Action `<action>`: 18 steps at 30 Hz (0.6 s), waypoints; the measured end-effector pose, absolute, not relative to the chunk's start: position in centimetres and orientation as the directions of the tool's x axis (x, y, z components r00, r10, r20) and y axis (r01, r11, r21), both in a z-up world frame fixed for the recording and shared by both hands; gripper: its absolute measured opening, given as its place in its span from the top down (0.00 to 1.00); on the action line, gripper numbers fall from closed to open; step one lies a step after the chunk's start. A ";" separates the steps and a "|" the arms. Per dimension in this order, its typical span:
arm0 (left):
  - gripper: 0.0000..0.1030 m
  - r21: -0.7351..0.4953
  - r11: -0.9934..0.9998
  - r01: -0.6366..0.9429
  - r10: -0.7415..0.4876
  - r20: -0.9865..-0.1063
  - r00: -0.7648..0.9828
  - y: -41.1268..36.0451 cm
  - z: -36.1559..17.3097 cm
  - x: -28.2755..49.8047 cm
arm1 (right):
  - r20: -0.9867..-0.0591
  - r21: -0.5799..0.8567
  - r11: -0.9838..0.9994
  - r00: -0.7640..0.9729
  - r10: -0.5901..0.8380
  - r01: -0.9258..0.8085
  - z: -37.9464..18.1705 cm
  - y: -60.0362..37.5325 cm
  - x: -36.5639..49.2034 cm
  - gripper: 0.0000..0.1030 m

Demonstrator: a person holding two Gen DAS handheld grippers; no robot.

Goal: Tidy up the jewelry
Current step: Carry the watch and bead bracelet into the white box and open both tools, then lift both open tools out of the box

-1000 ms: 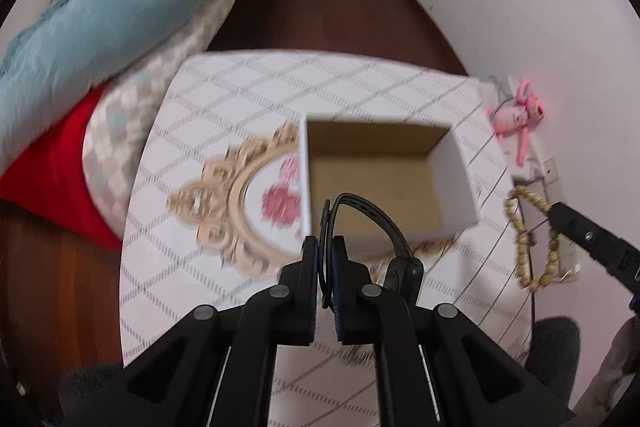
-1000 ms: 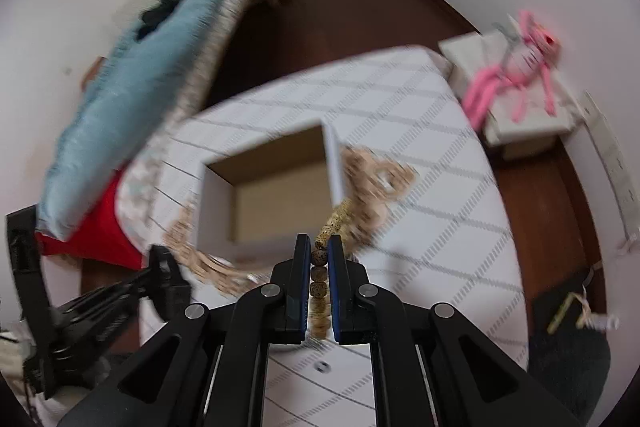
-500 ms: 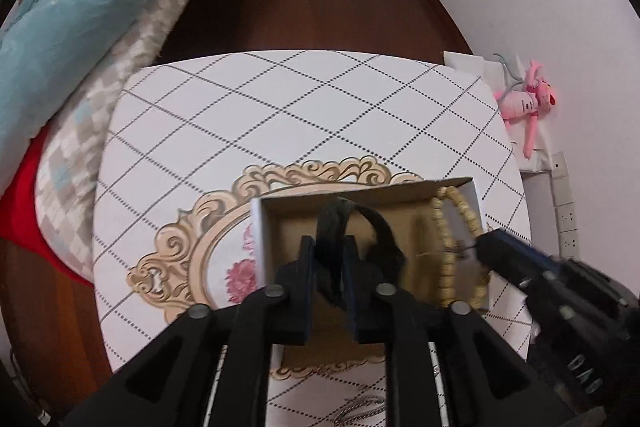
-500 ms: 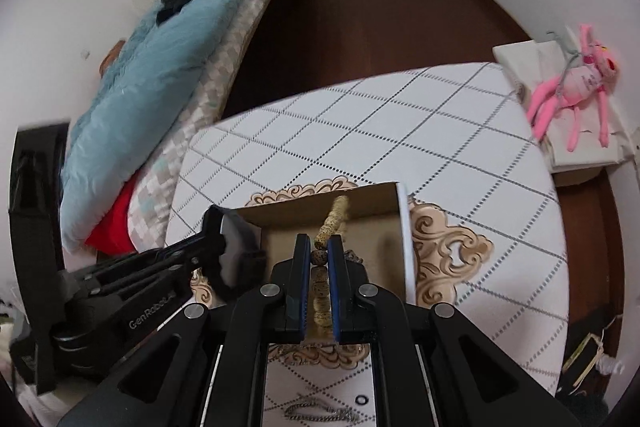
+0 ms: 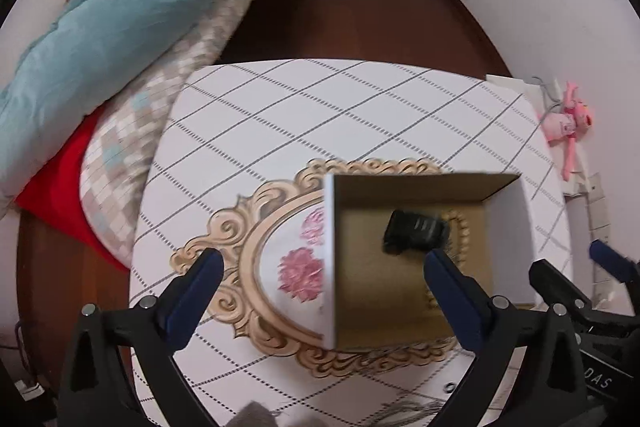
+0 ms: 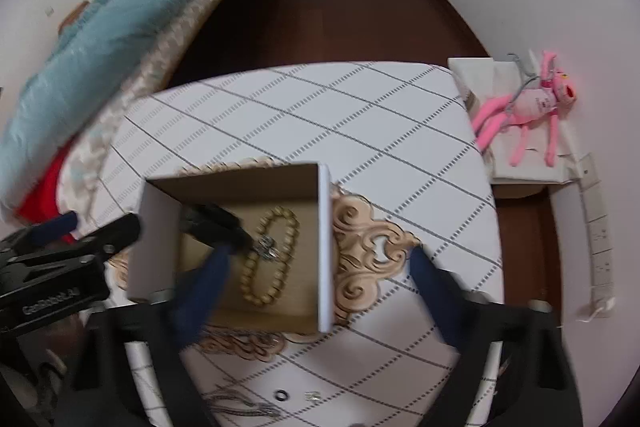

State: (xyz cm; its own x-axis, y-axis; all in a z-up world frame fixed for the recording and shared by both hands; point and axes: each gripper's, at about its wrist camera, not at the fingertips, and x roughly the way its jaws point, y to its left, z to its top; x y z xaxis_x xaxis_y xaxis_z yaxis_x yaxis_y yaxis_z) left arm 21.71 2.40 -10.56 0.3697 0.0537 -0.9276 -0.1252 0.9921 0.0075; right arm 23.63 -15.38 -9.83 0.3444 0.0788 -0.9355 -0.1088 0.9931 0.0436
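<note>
Now | left gripper wide | right gripper wide | bead bracelet in box | left-gripper lettering blurred

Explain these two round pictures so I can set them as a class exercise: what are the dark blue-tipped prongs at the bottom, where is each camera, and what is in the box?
There is no robot here. A person holds a pair of tongs in each hand, and a wide-angle camera on each looks along its two fingers, which bends the pictures round. One picture comes from the left tongs, the other from the right tongs. Both pairs are open and hold nothing.

Below them, on a round table with a diamond-patterned cloth, stands an open cardboard box. Inside lie a beige bead bracelet and a black band. A small ring and a silvery chain lie on the cloth nearer the camera.
</note>
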 end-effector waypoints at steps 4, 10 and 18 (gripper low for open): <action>0.00 0.018 0.990 -0.137 0.071 -0.918 0.389 2.9 -11.1 20.4 | -0.939 0.005 0.991 0.339 0.050 -0.132 -11.1 -14.9 22.6 0.00; 0.00 0.014 0.987 -0.158 0.076 -0.916 0.393 3.4 -11.2 19.3 | -0.933 -0.022 0.991 0.359 0.028 -0.134 -11.3 -14.5 21.7 0.00; 0.00 -0.005 0.986 -0.165 0.070 -0.893 0.445 3.5 -9.3 17.6 | -0.920 -0.023 0.991 0.391 0.032 -0.133 -9.6 -14.3 20.5 0.00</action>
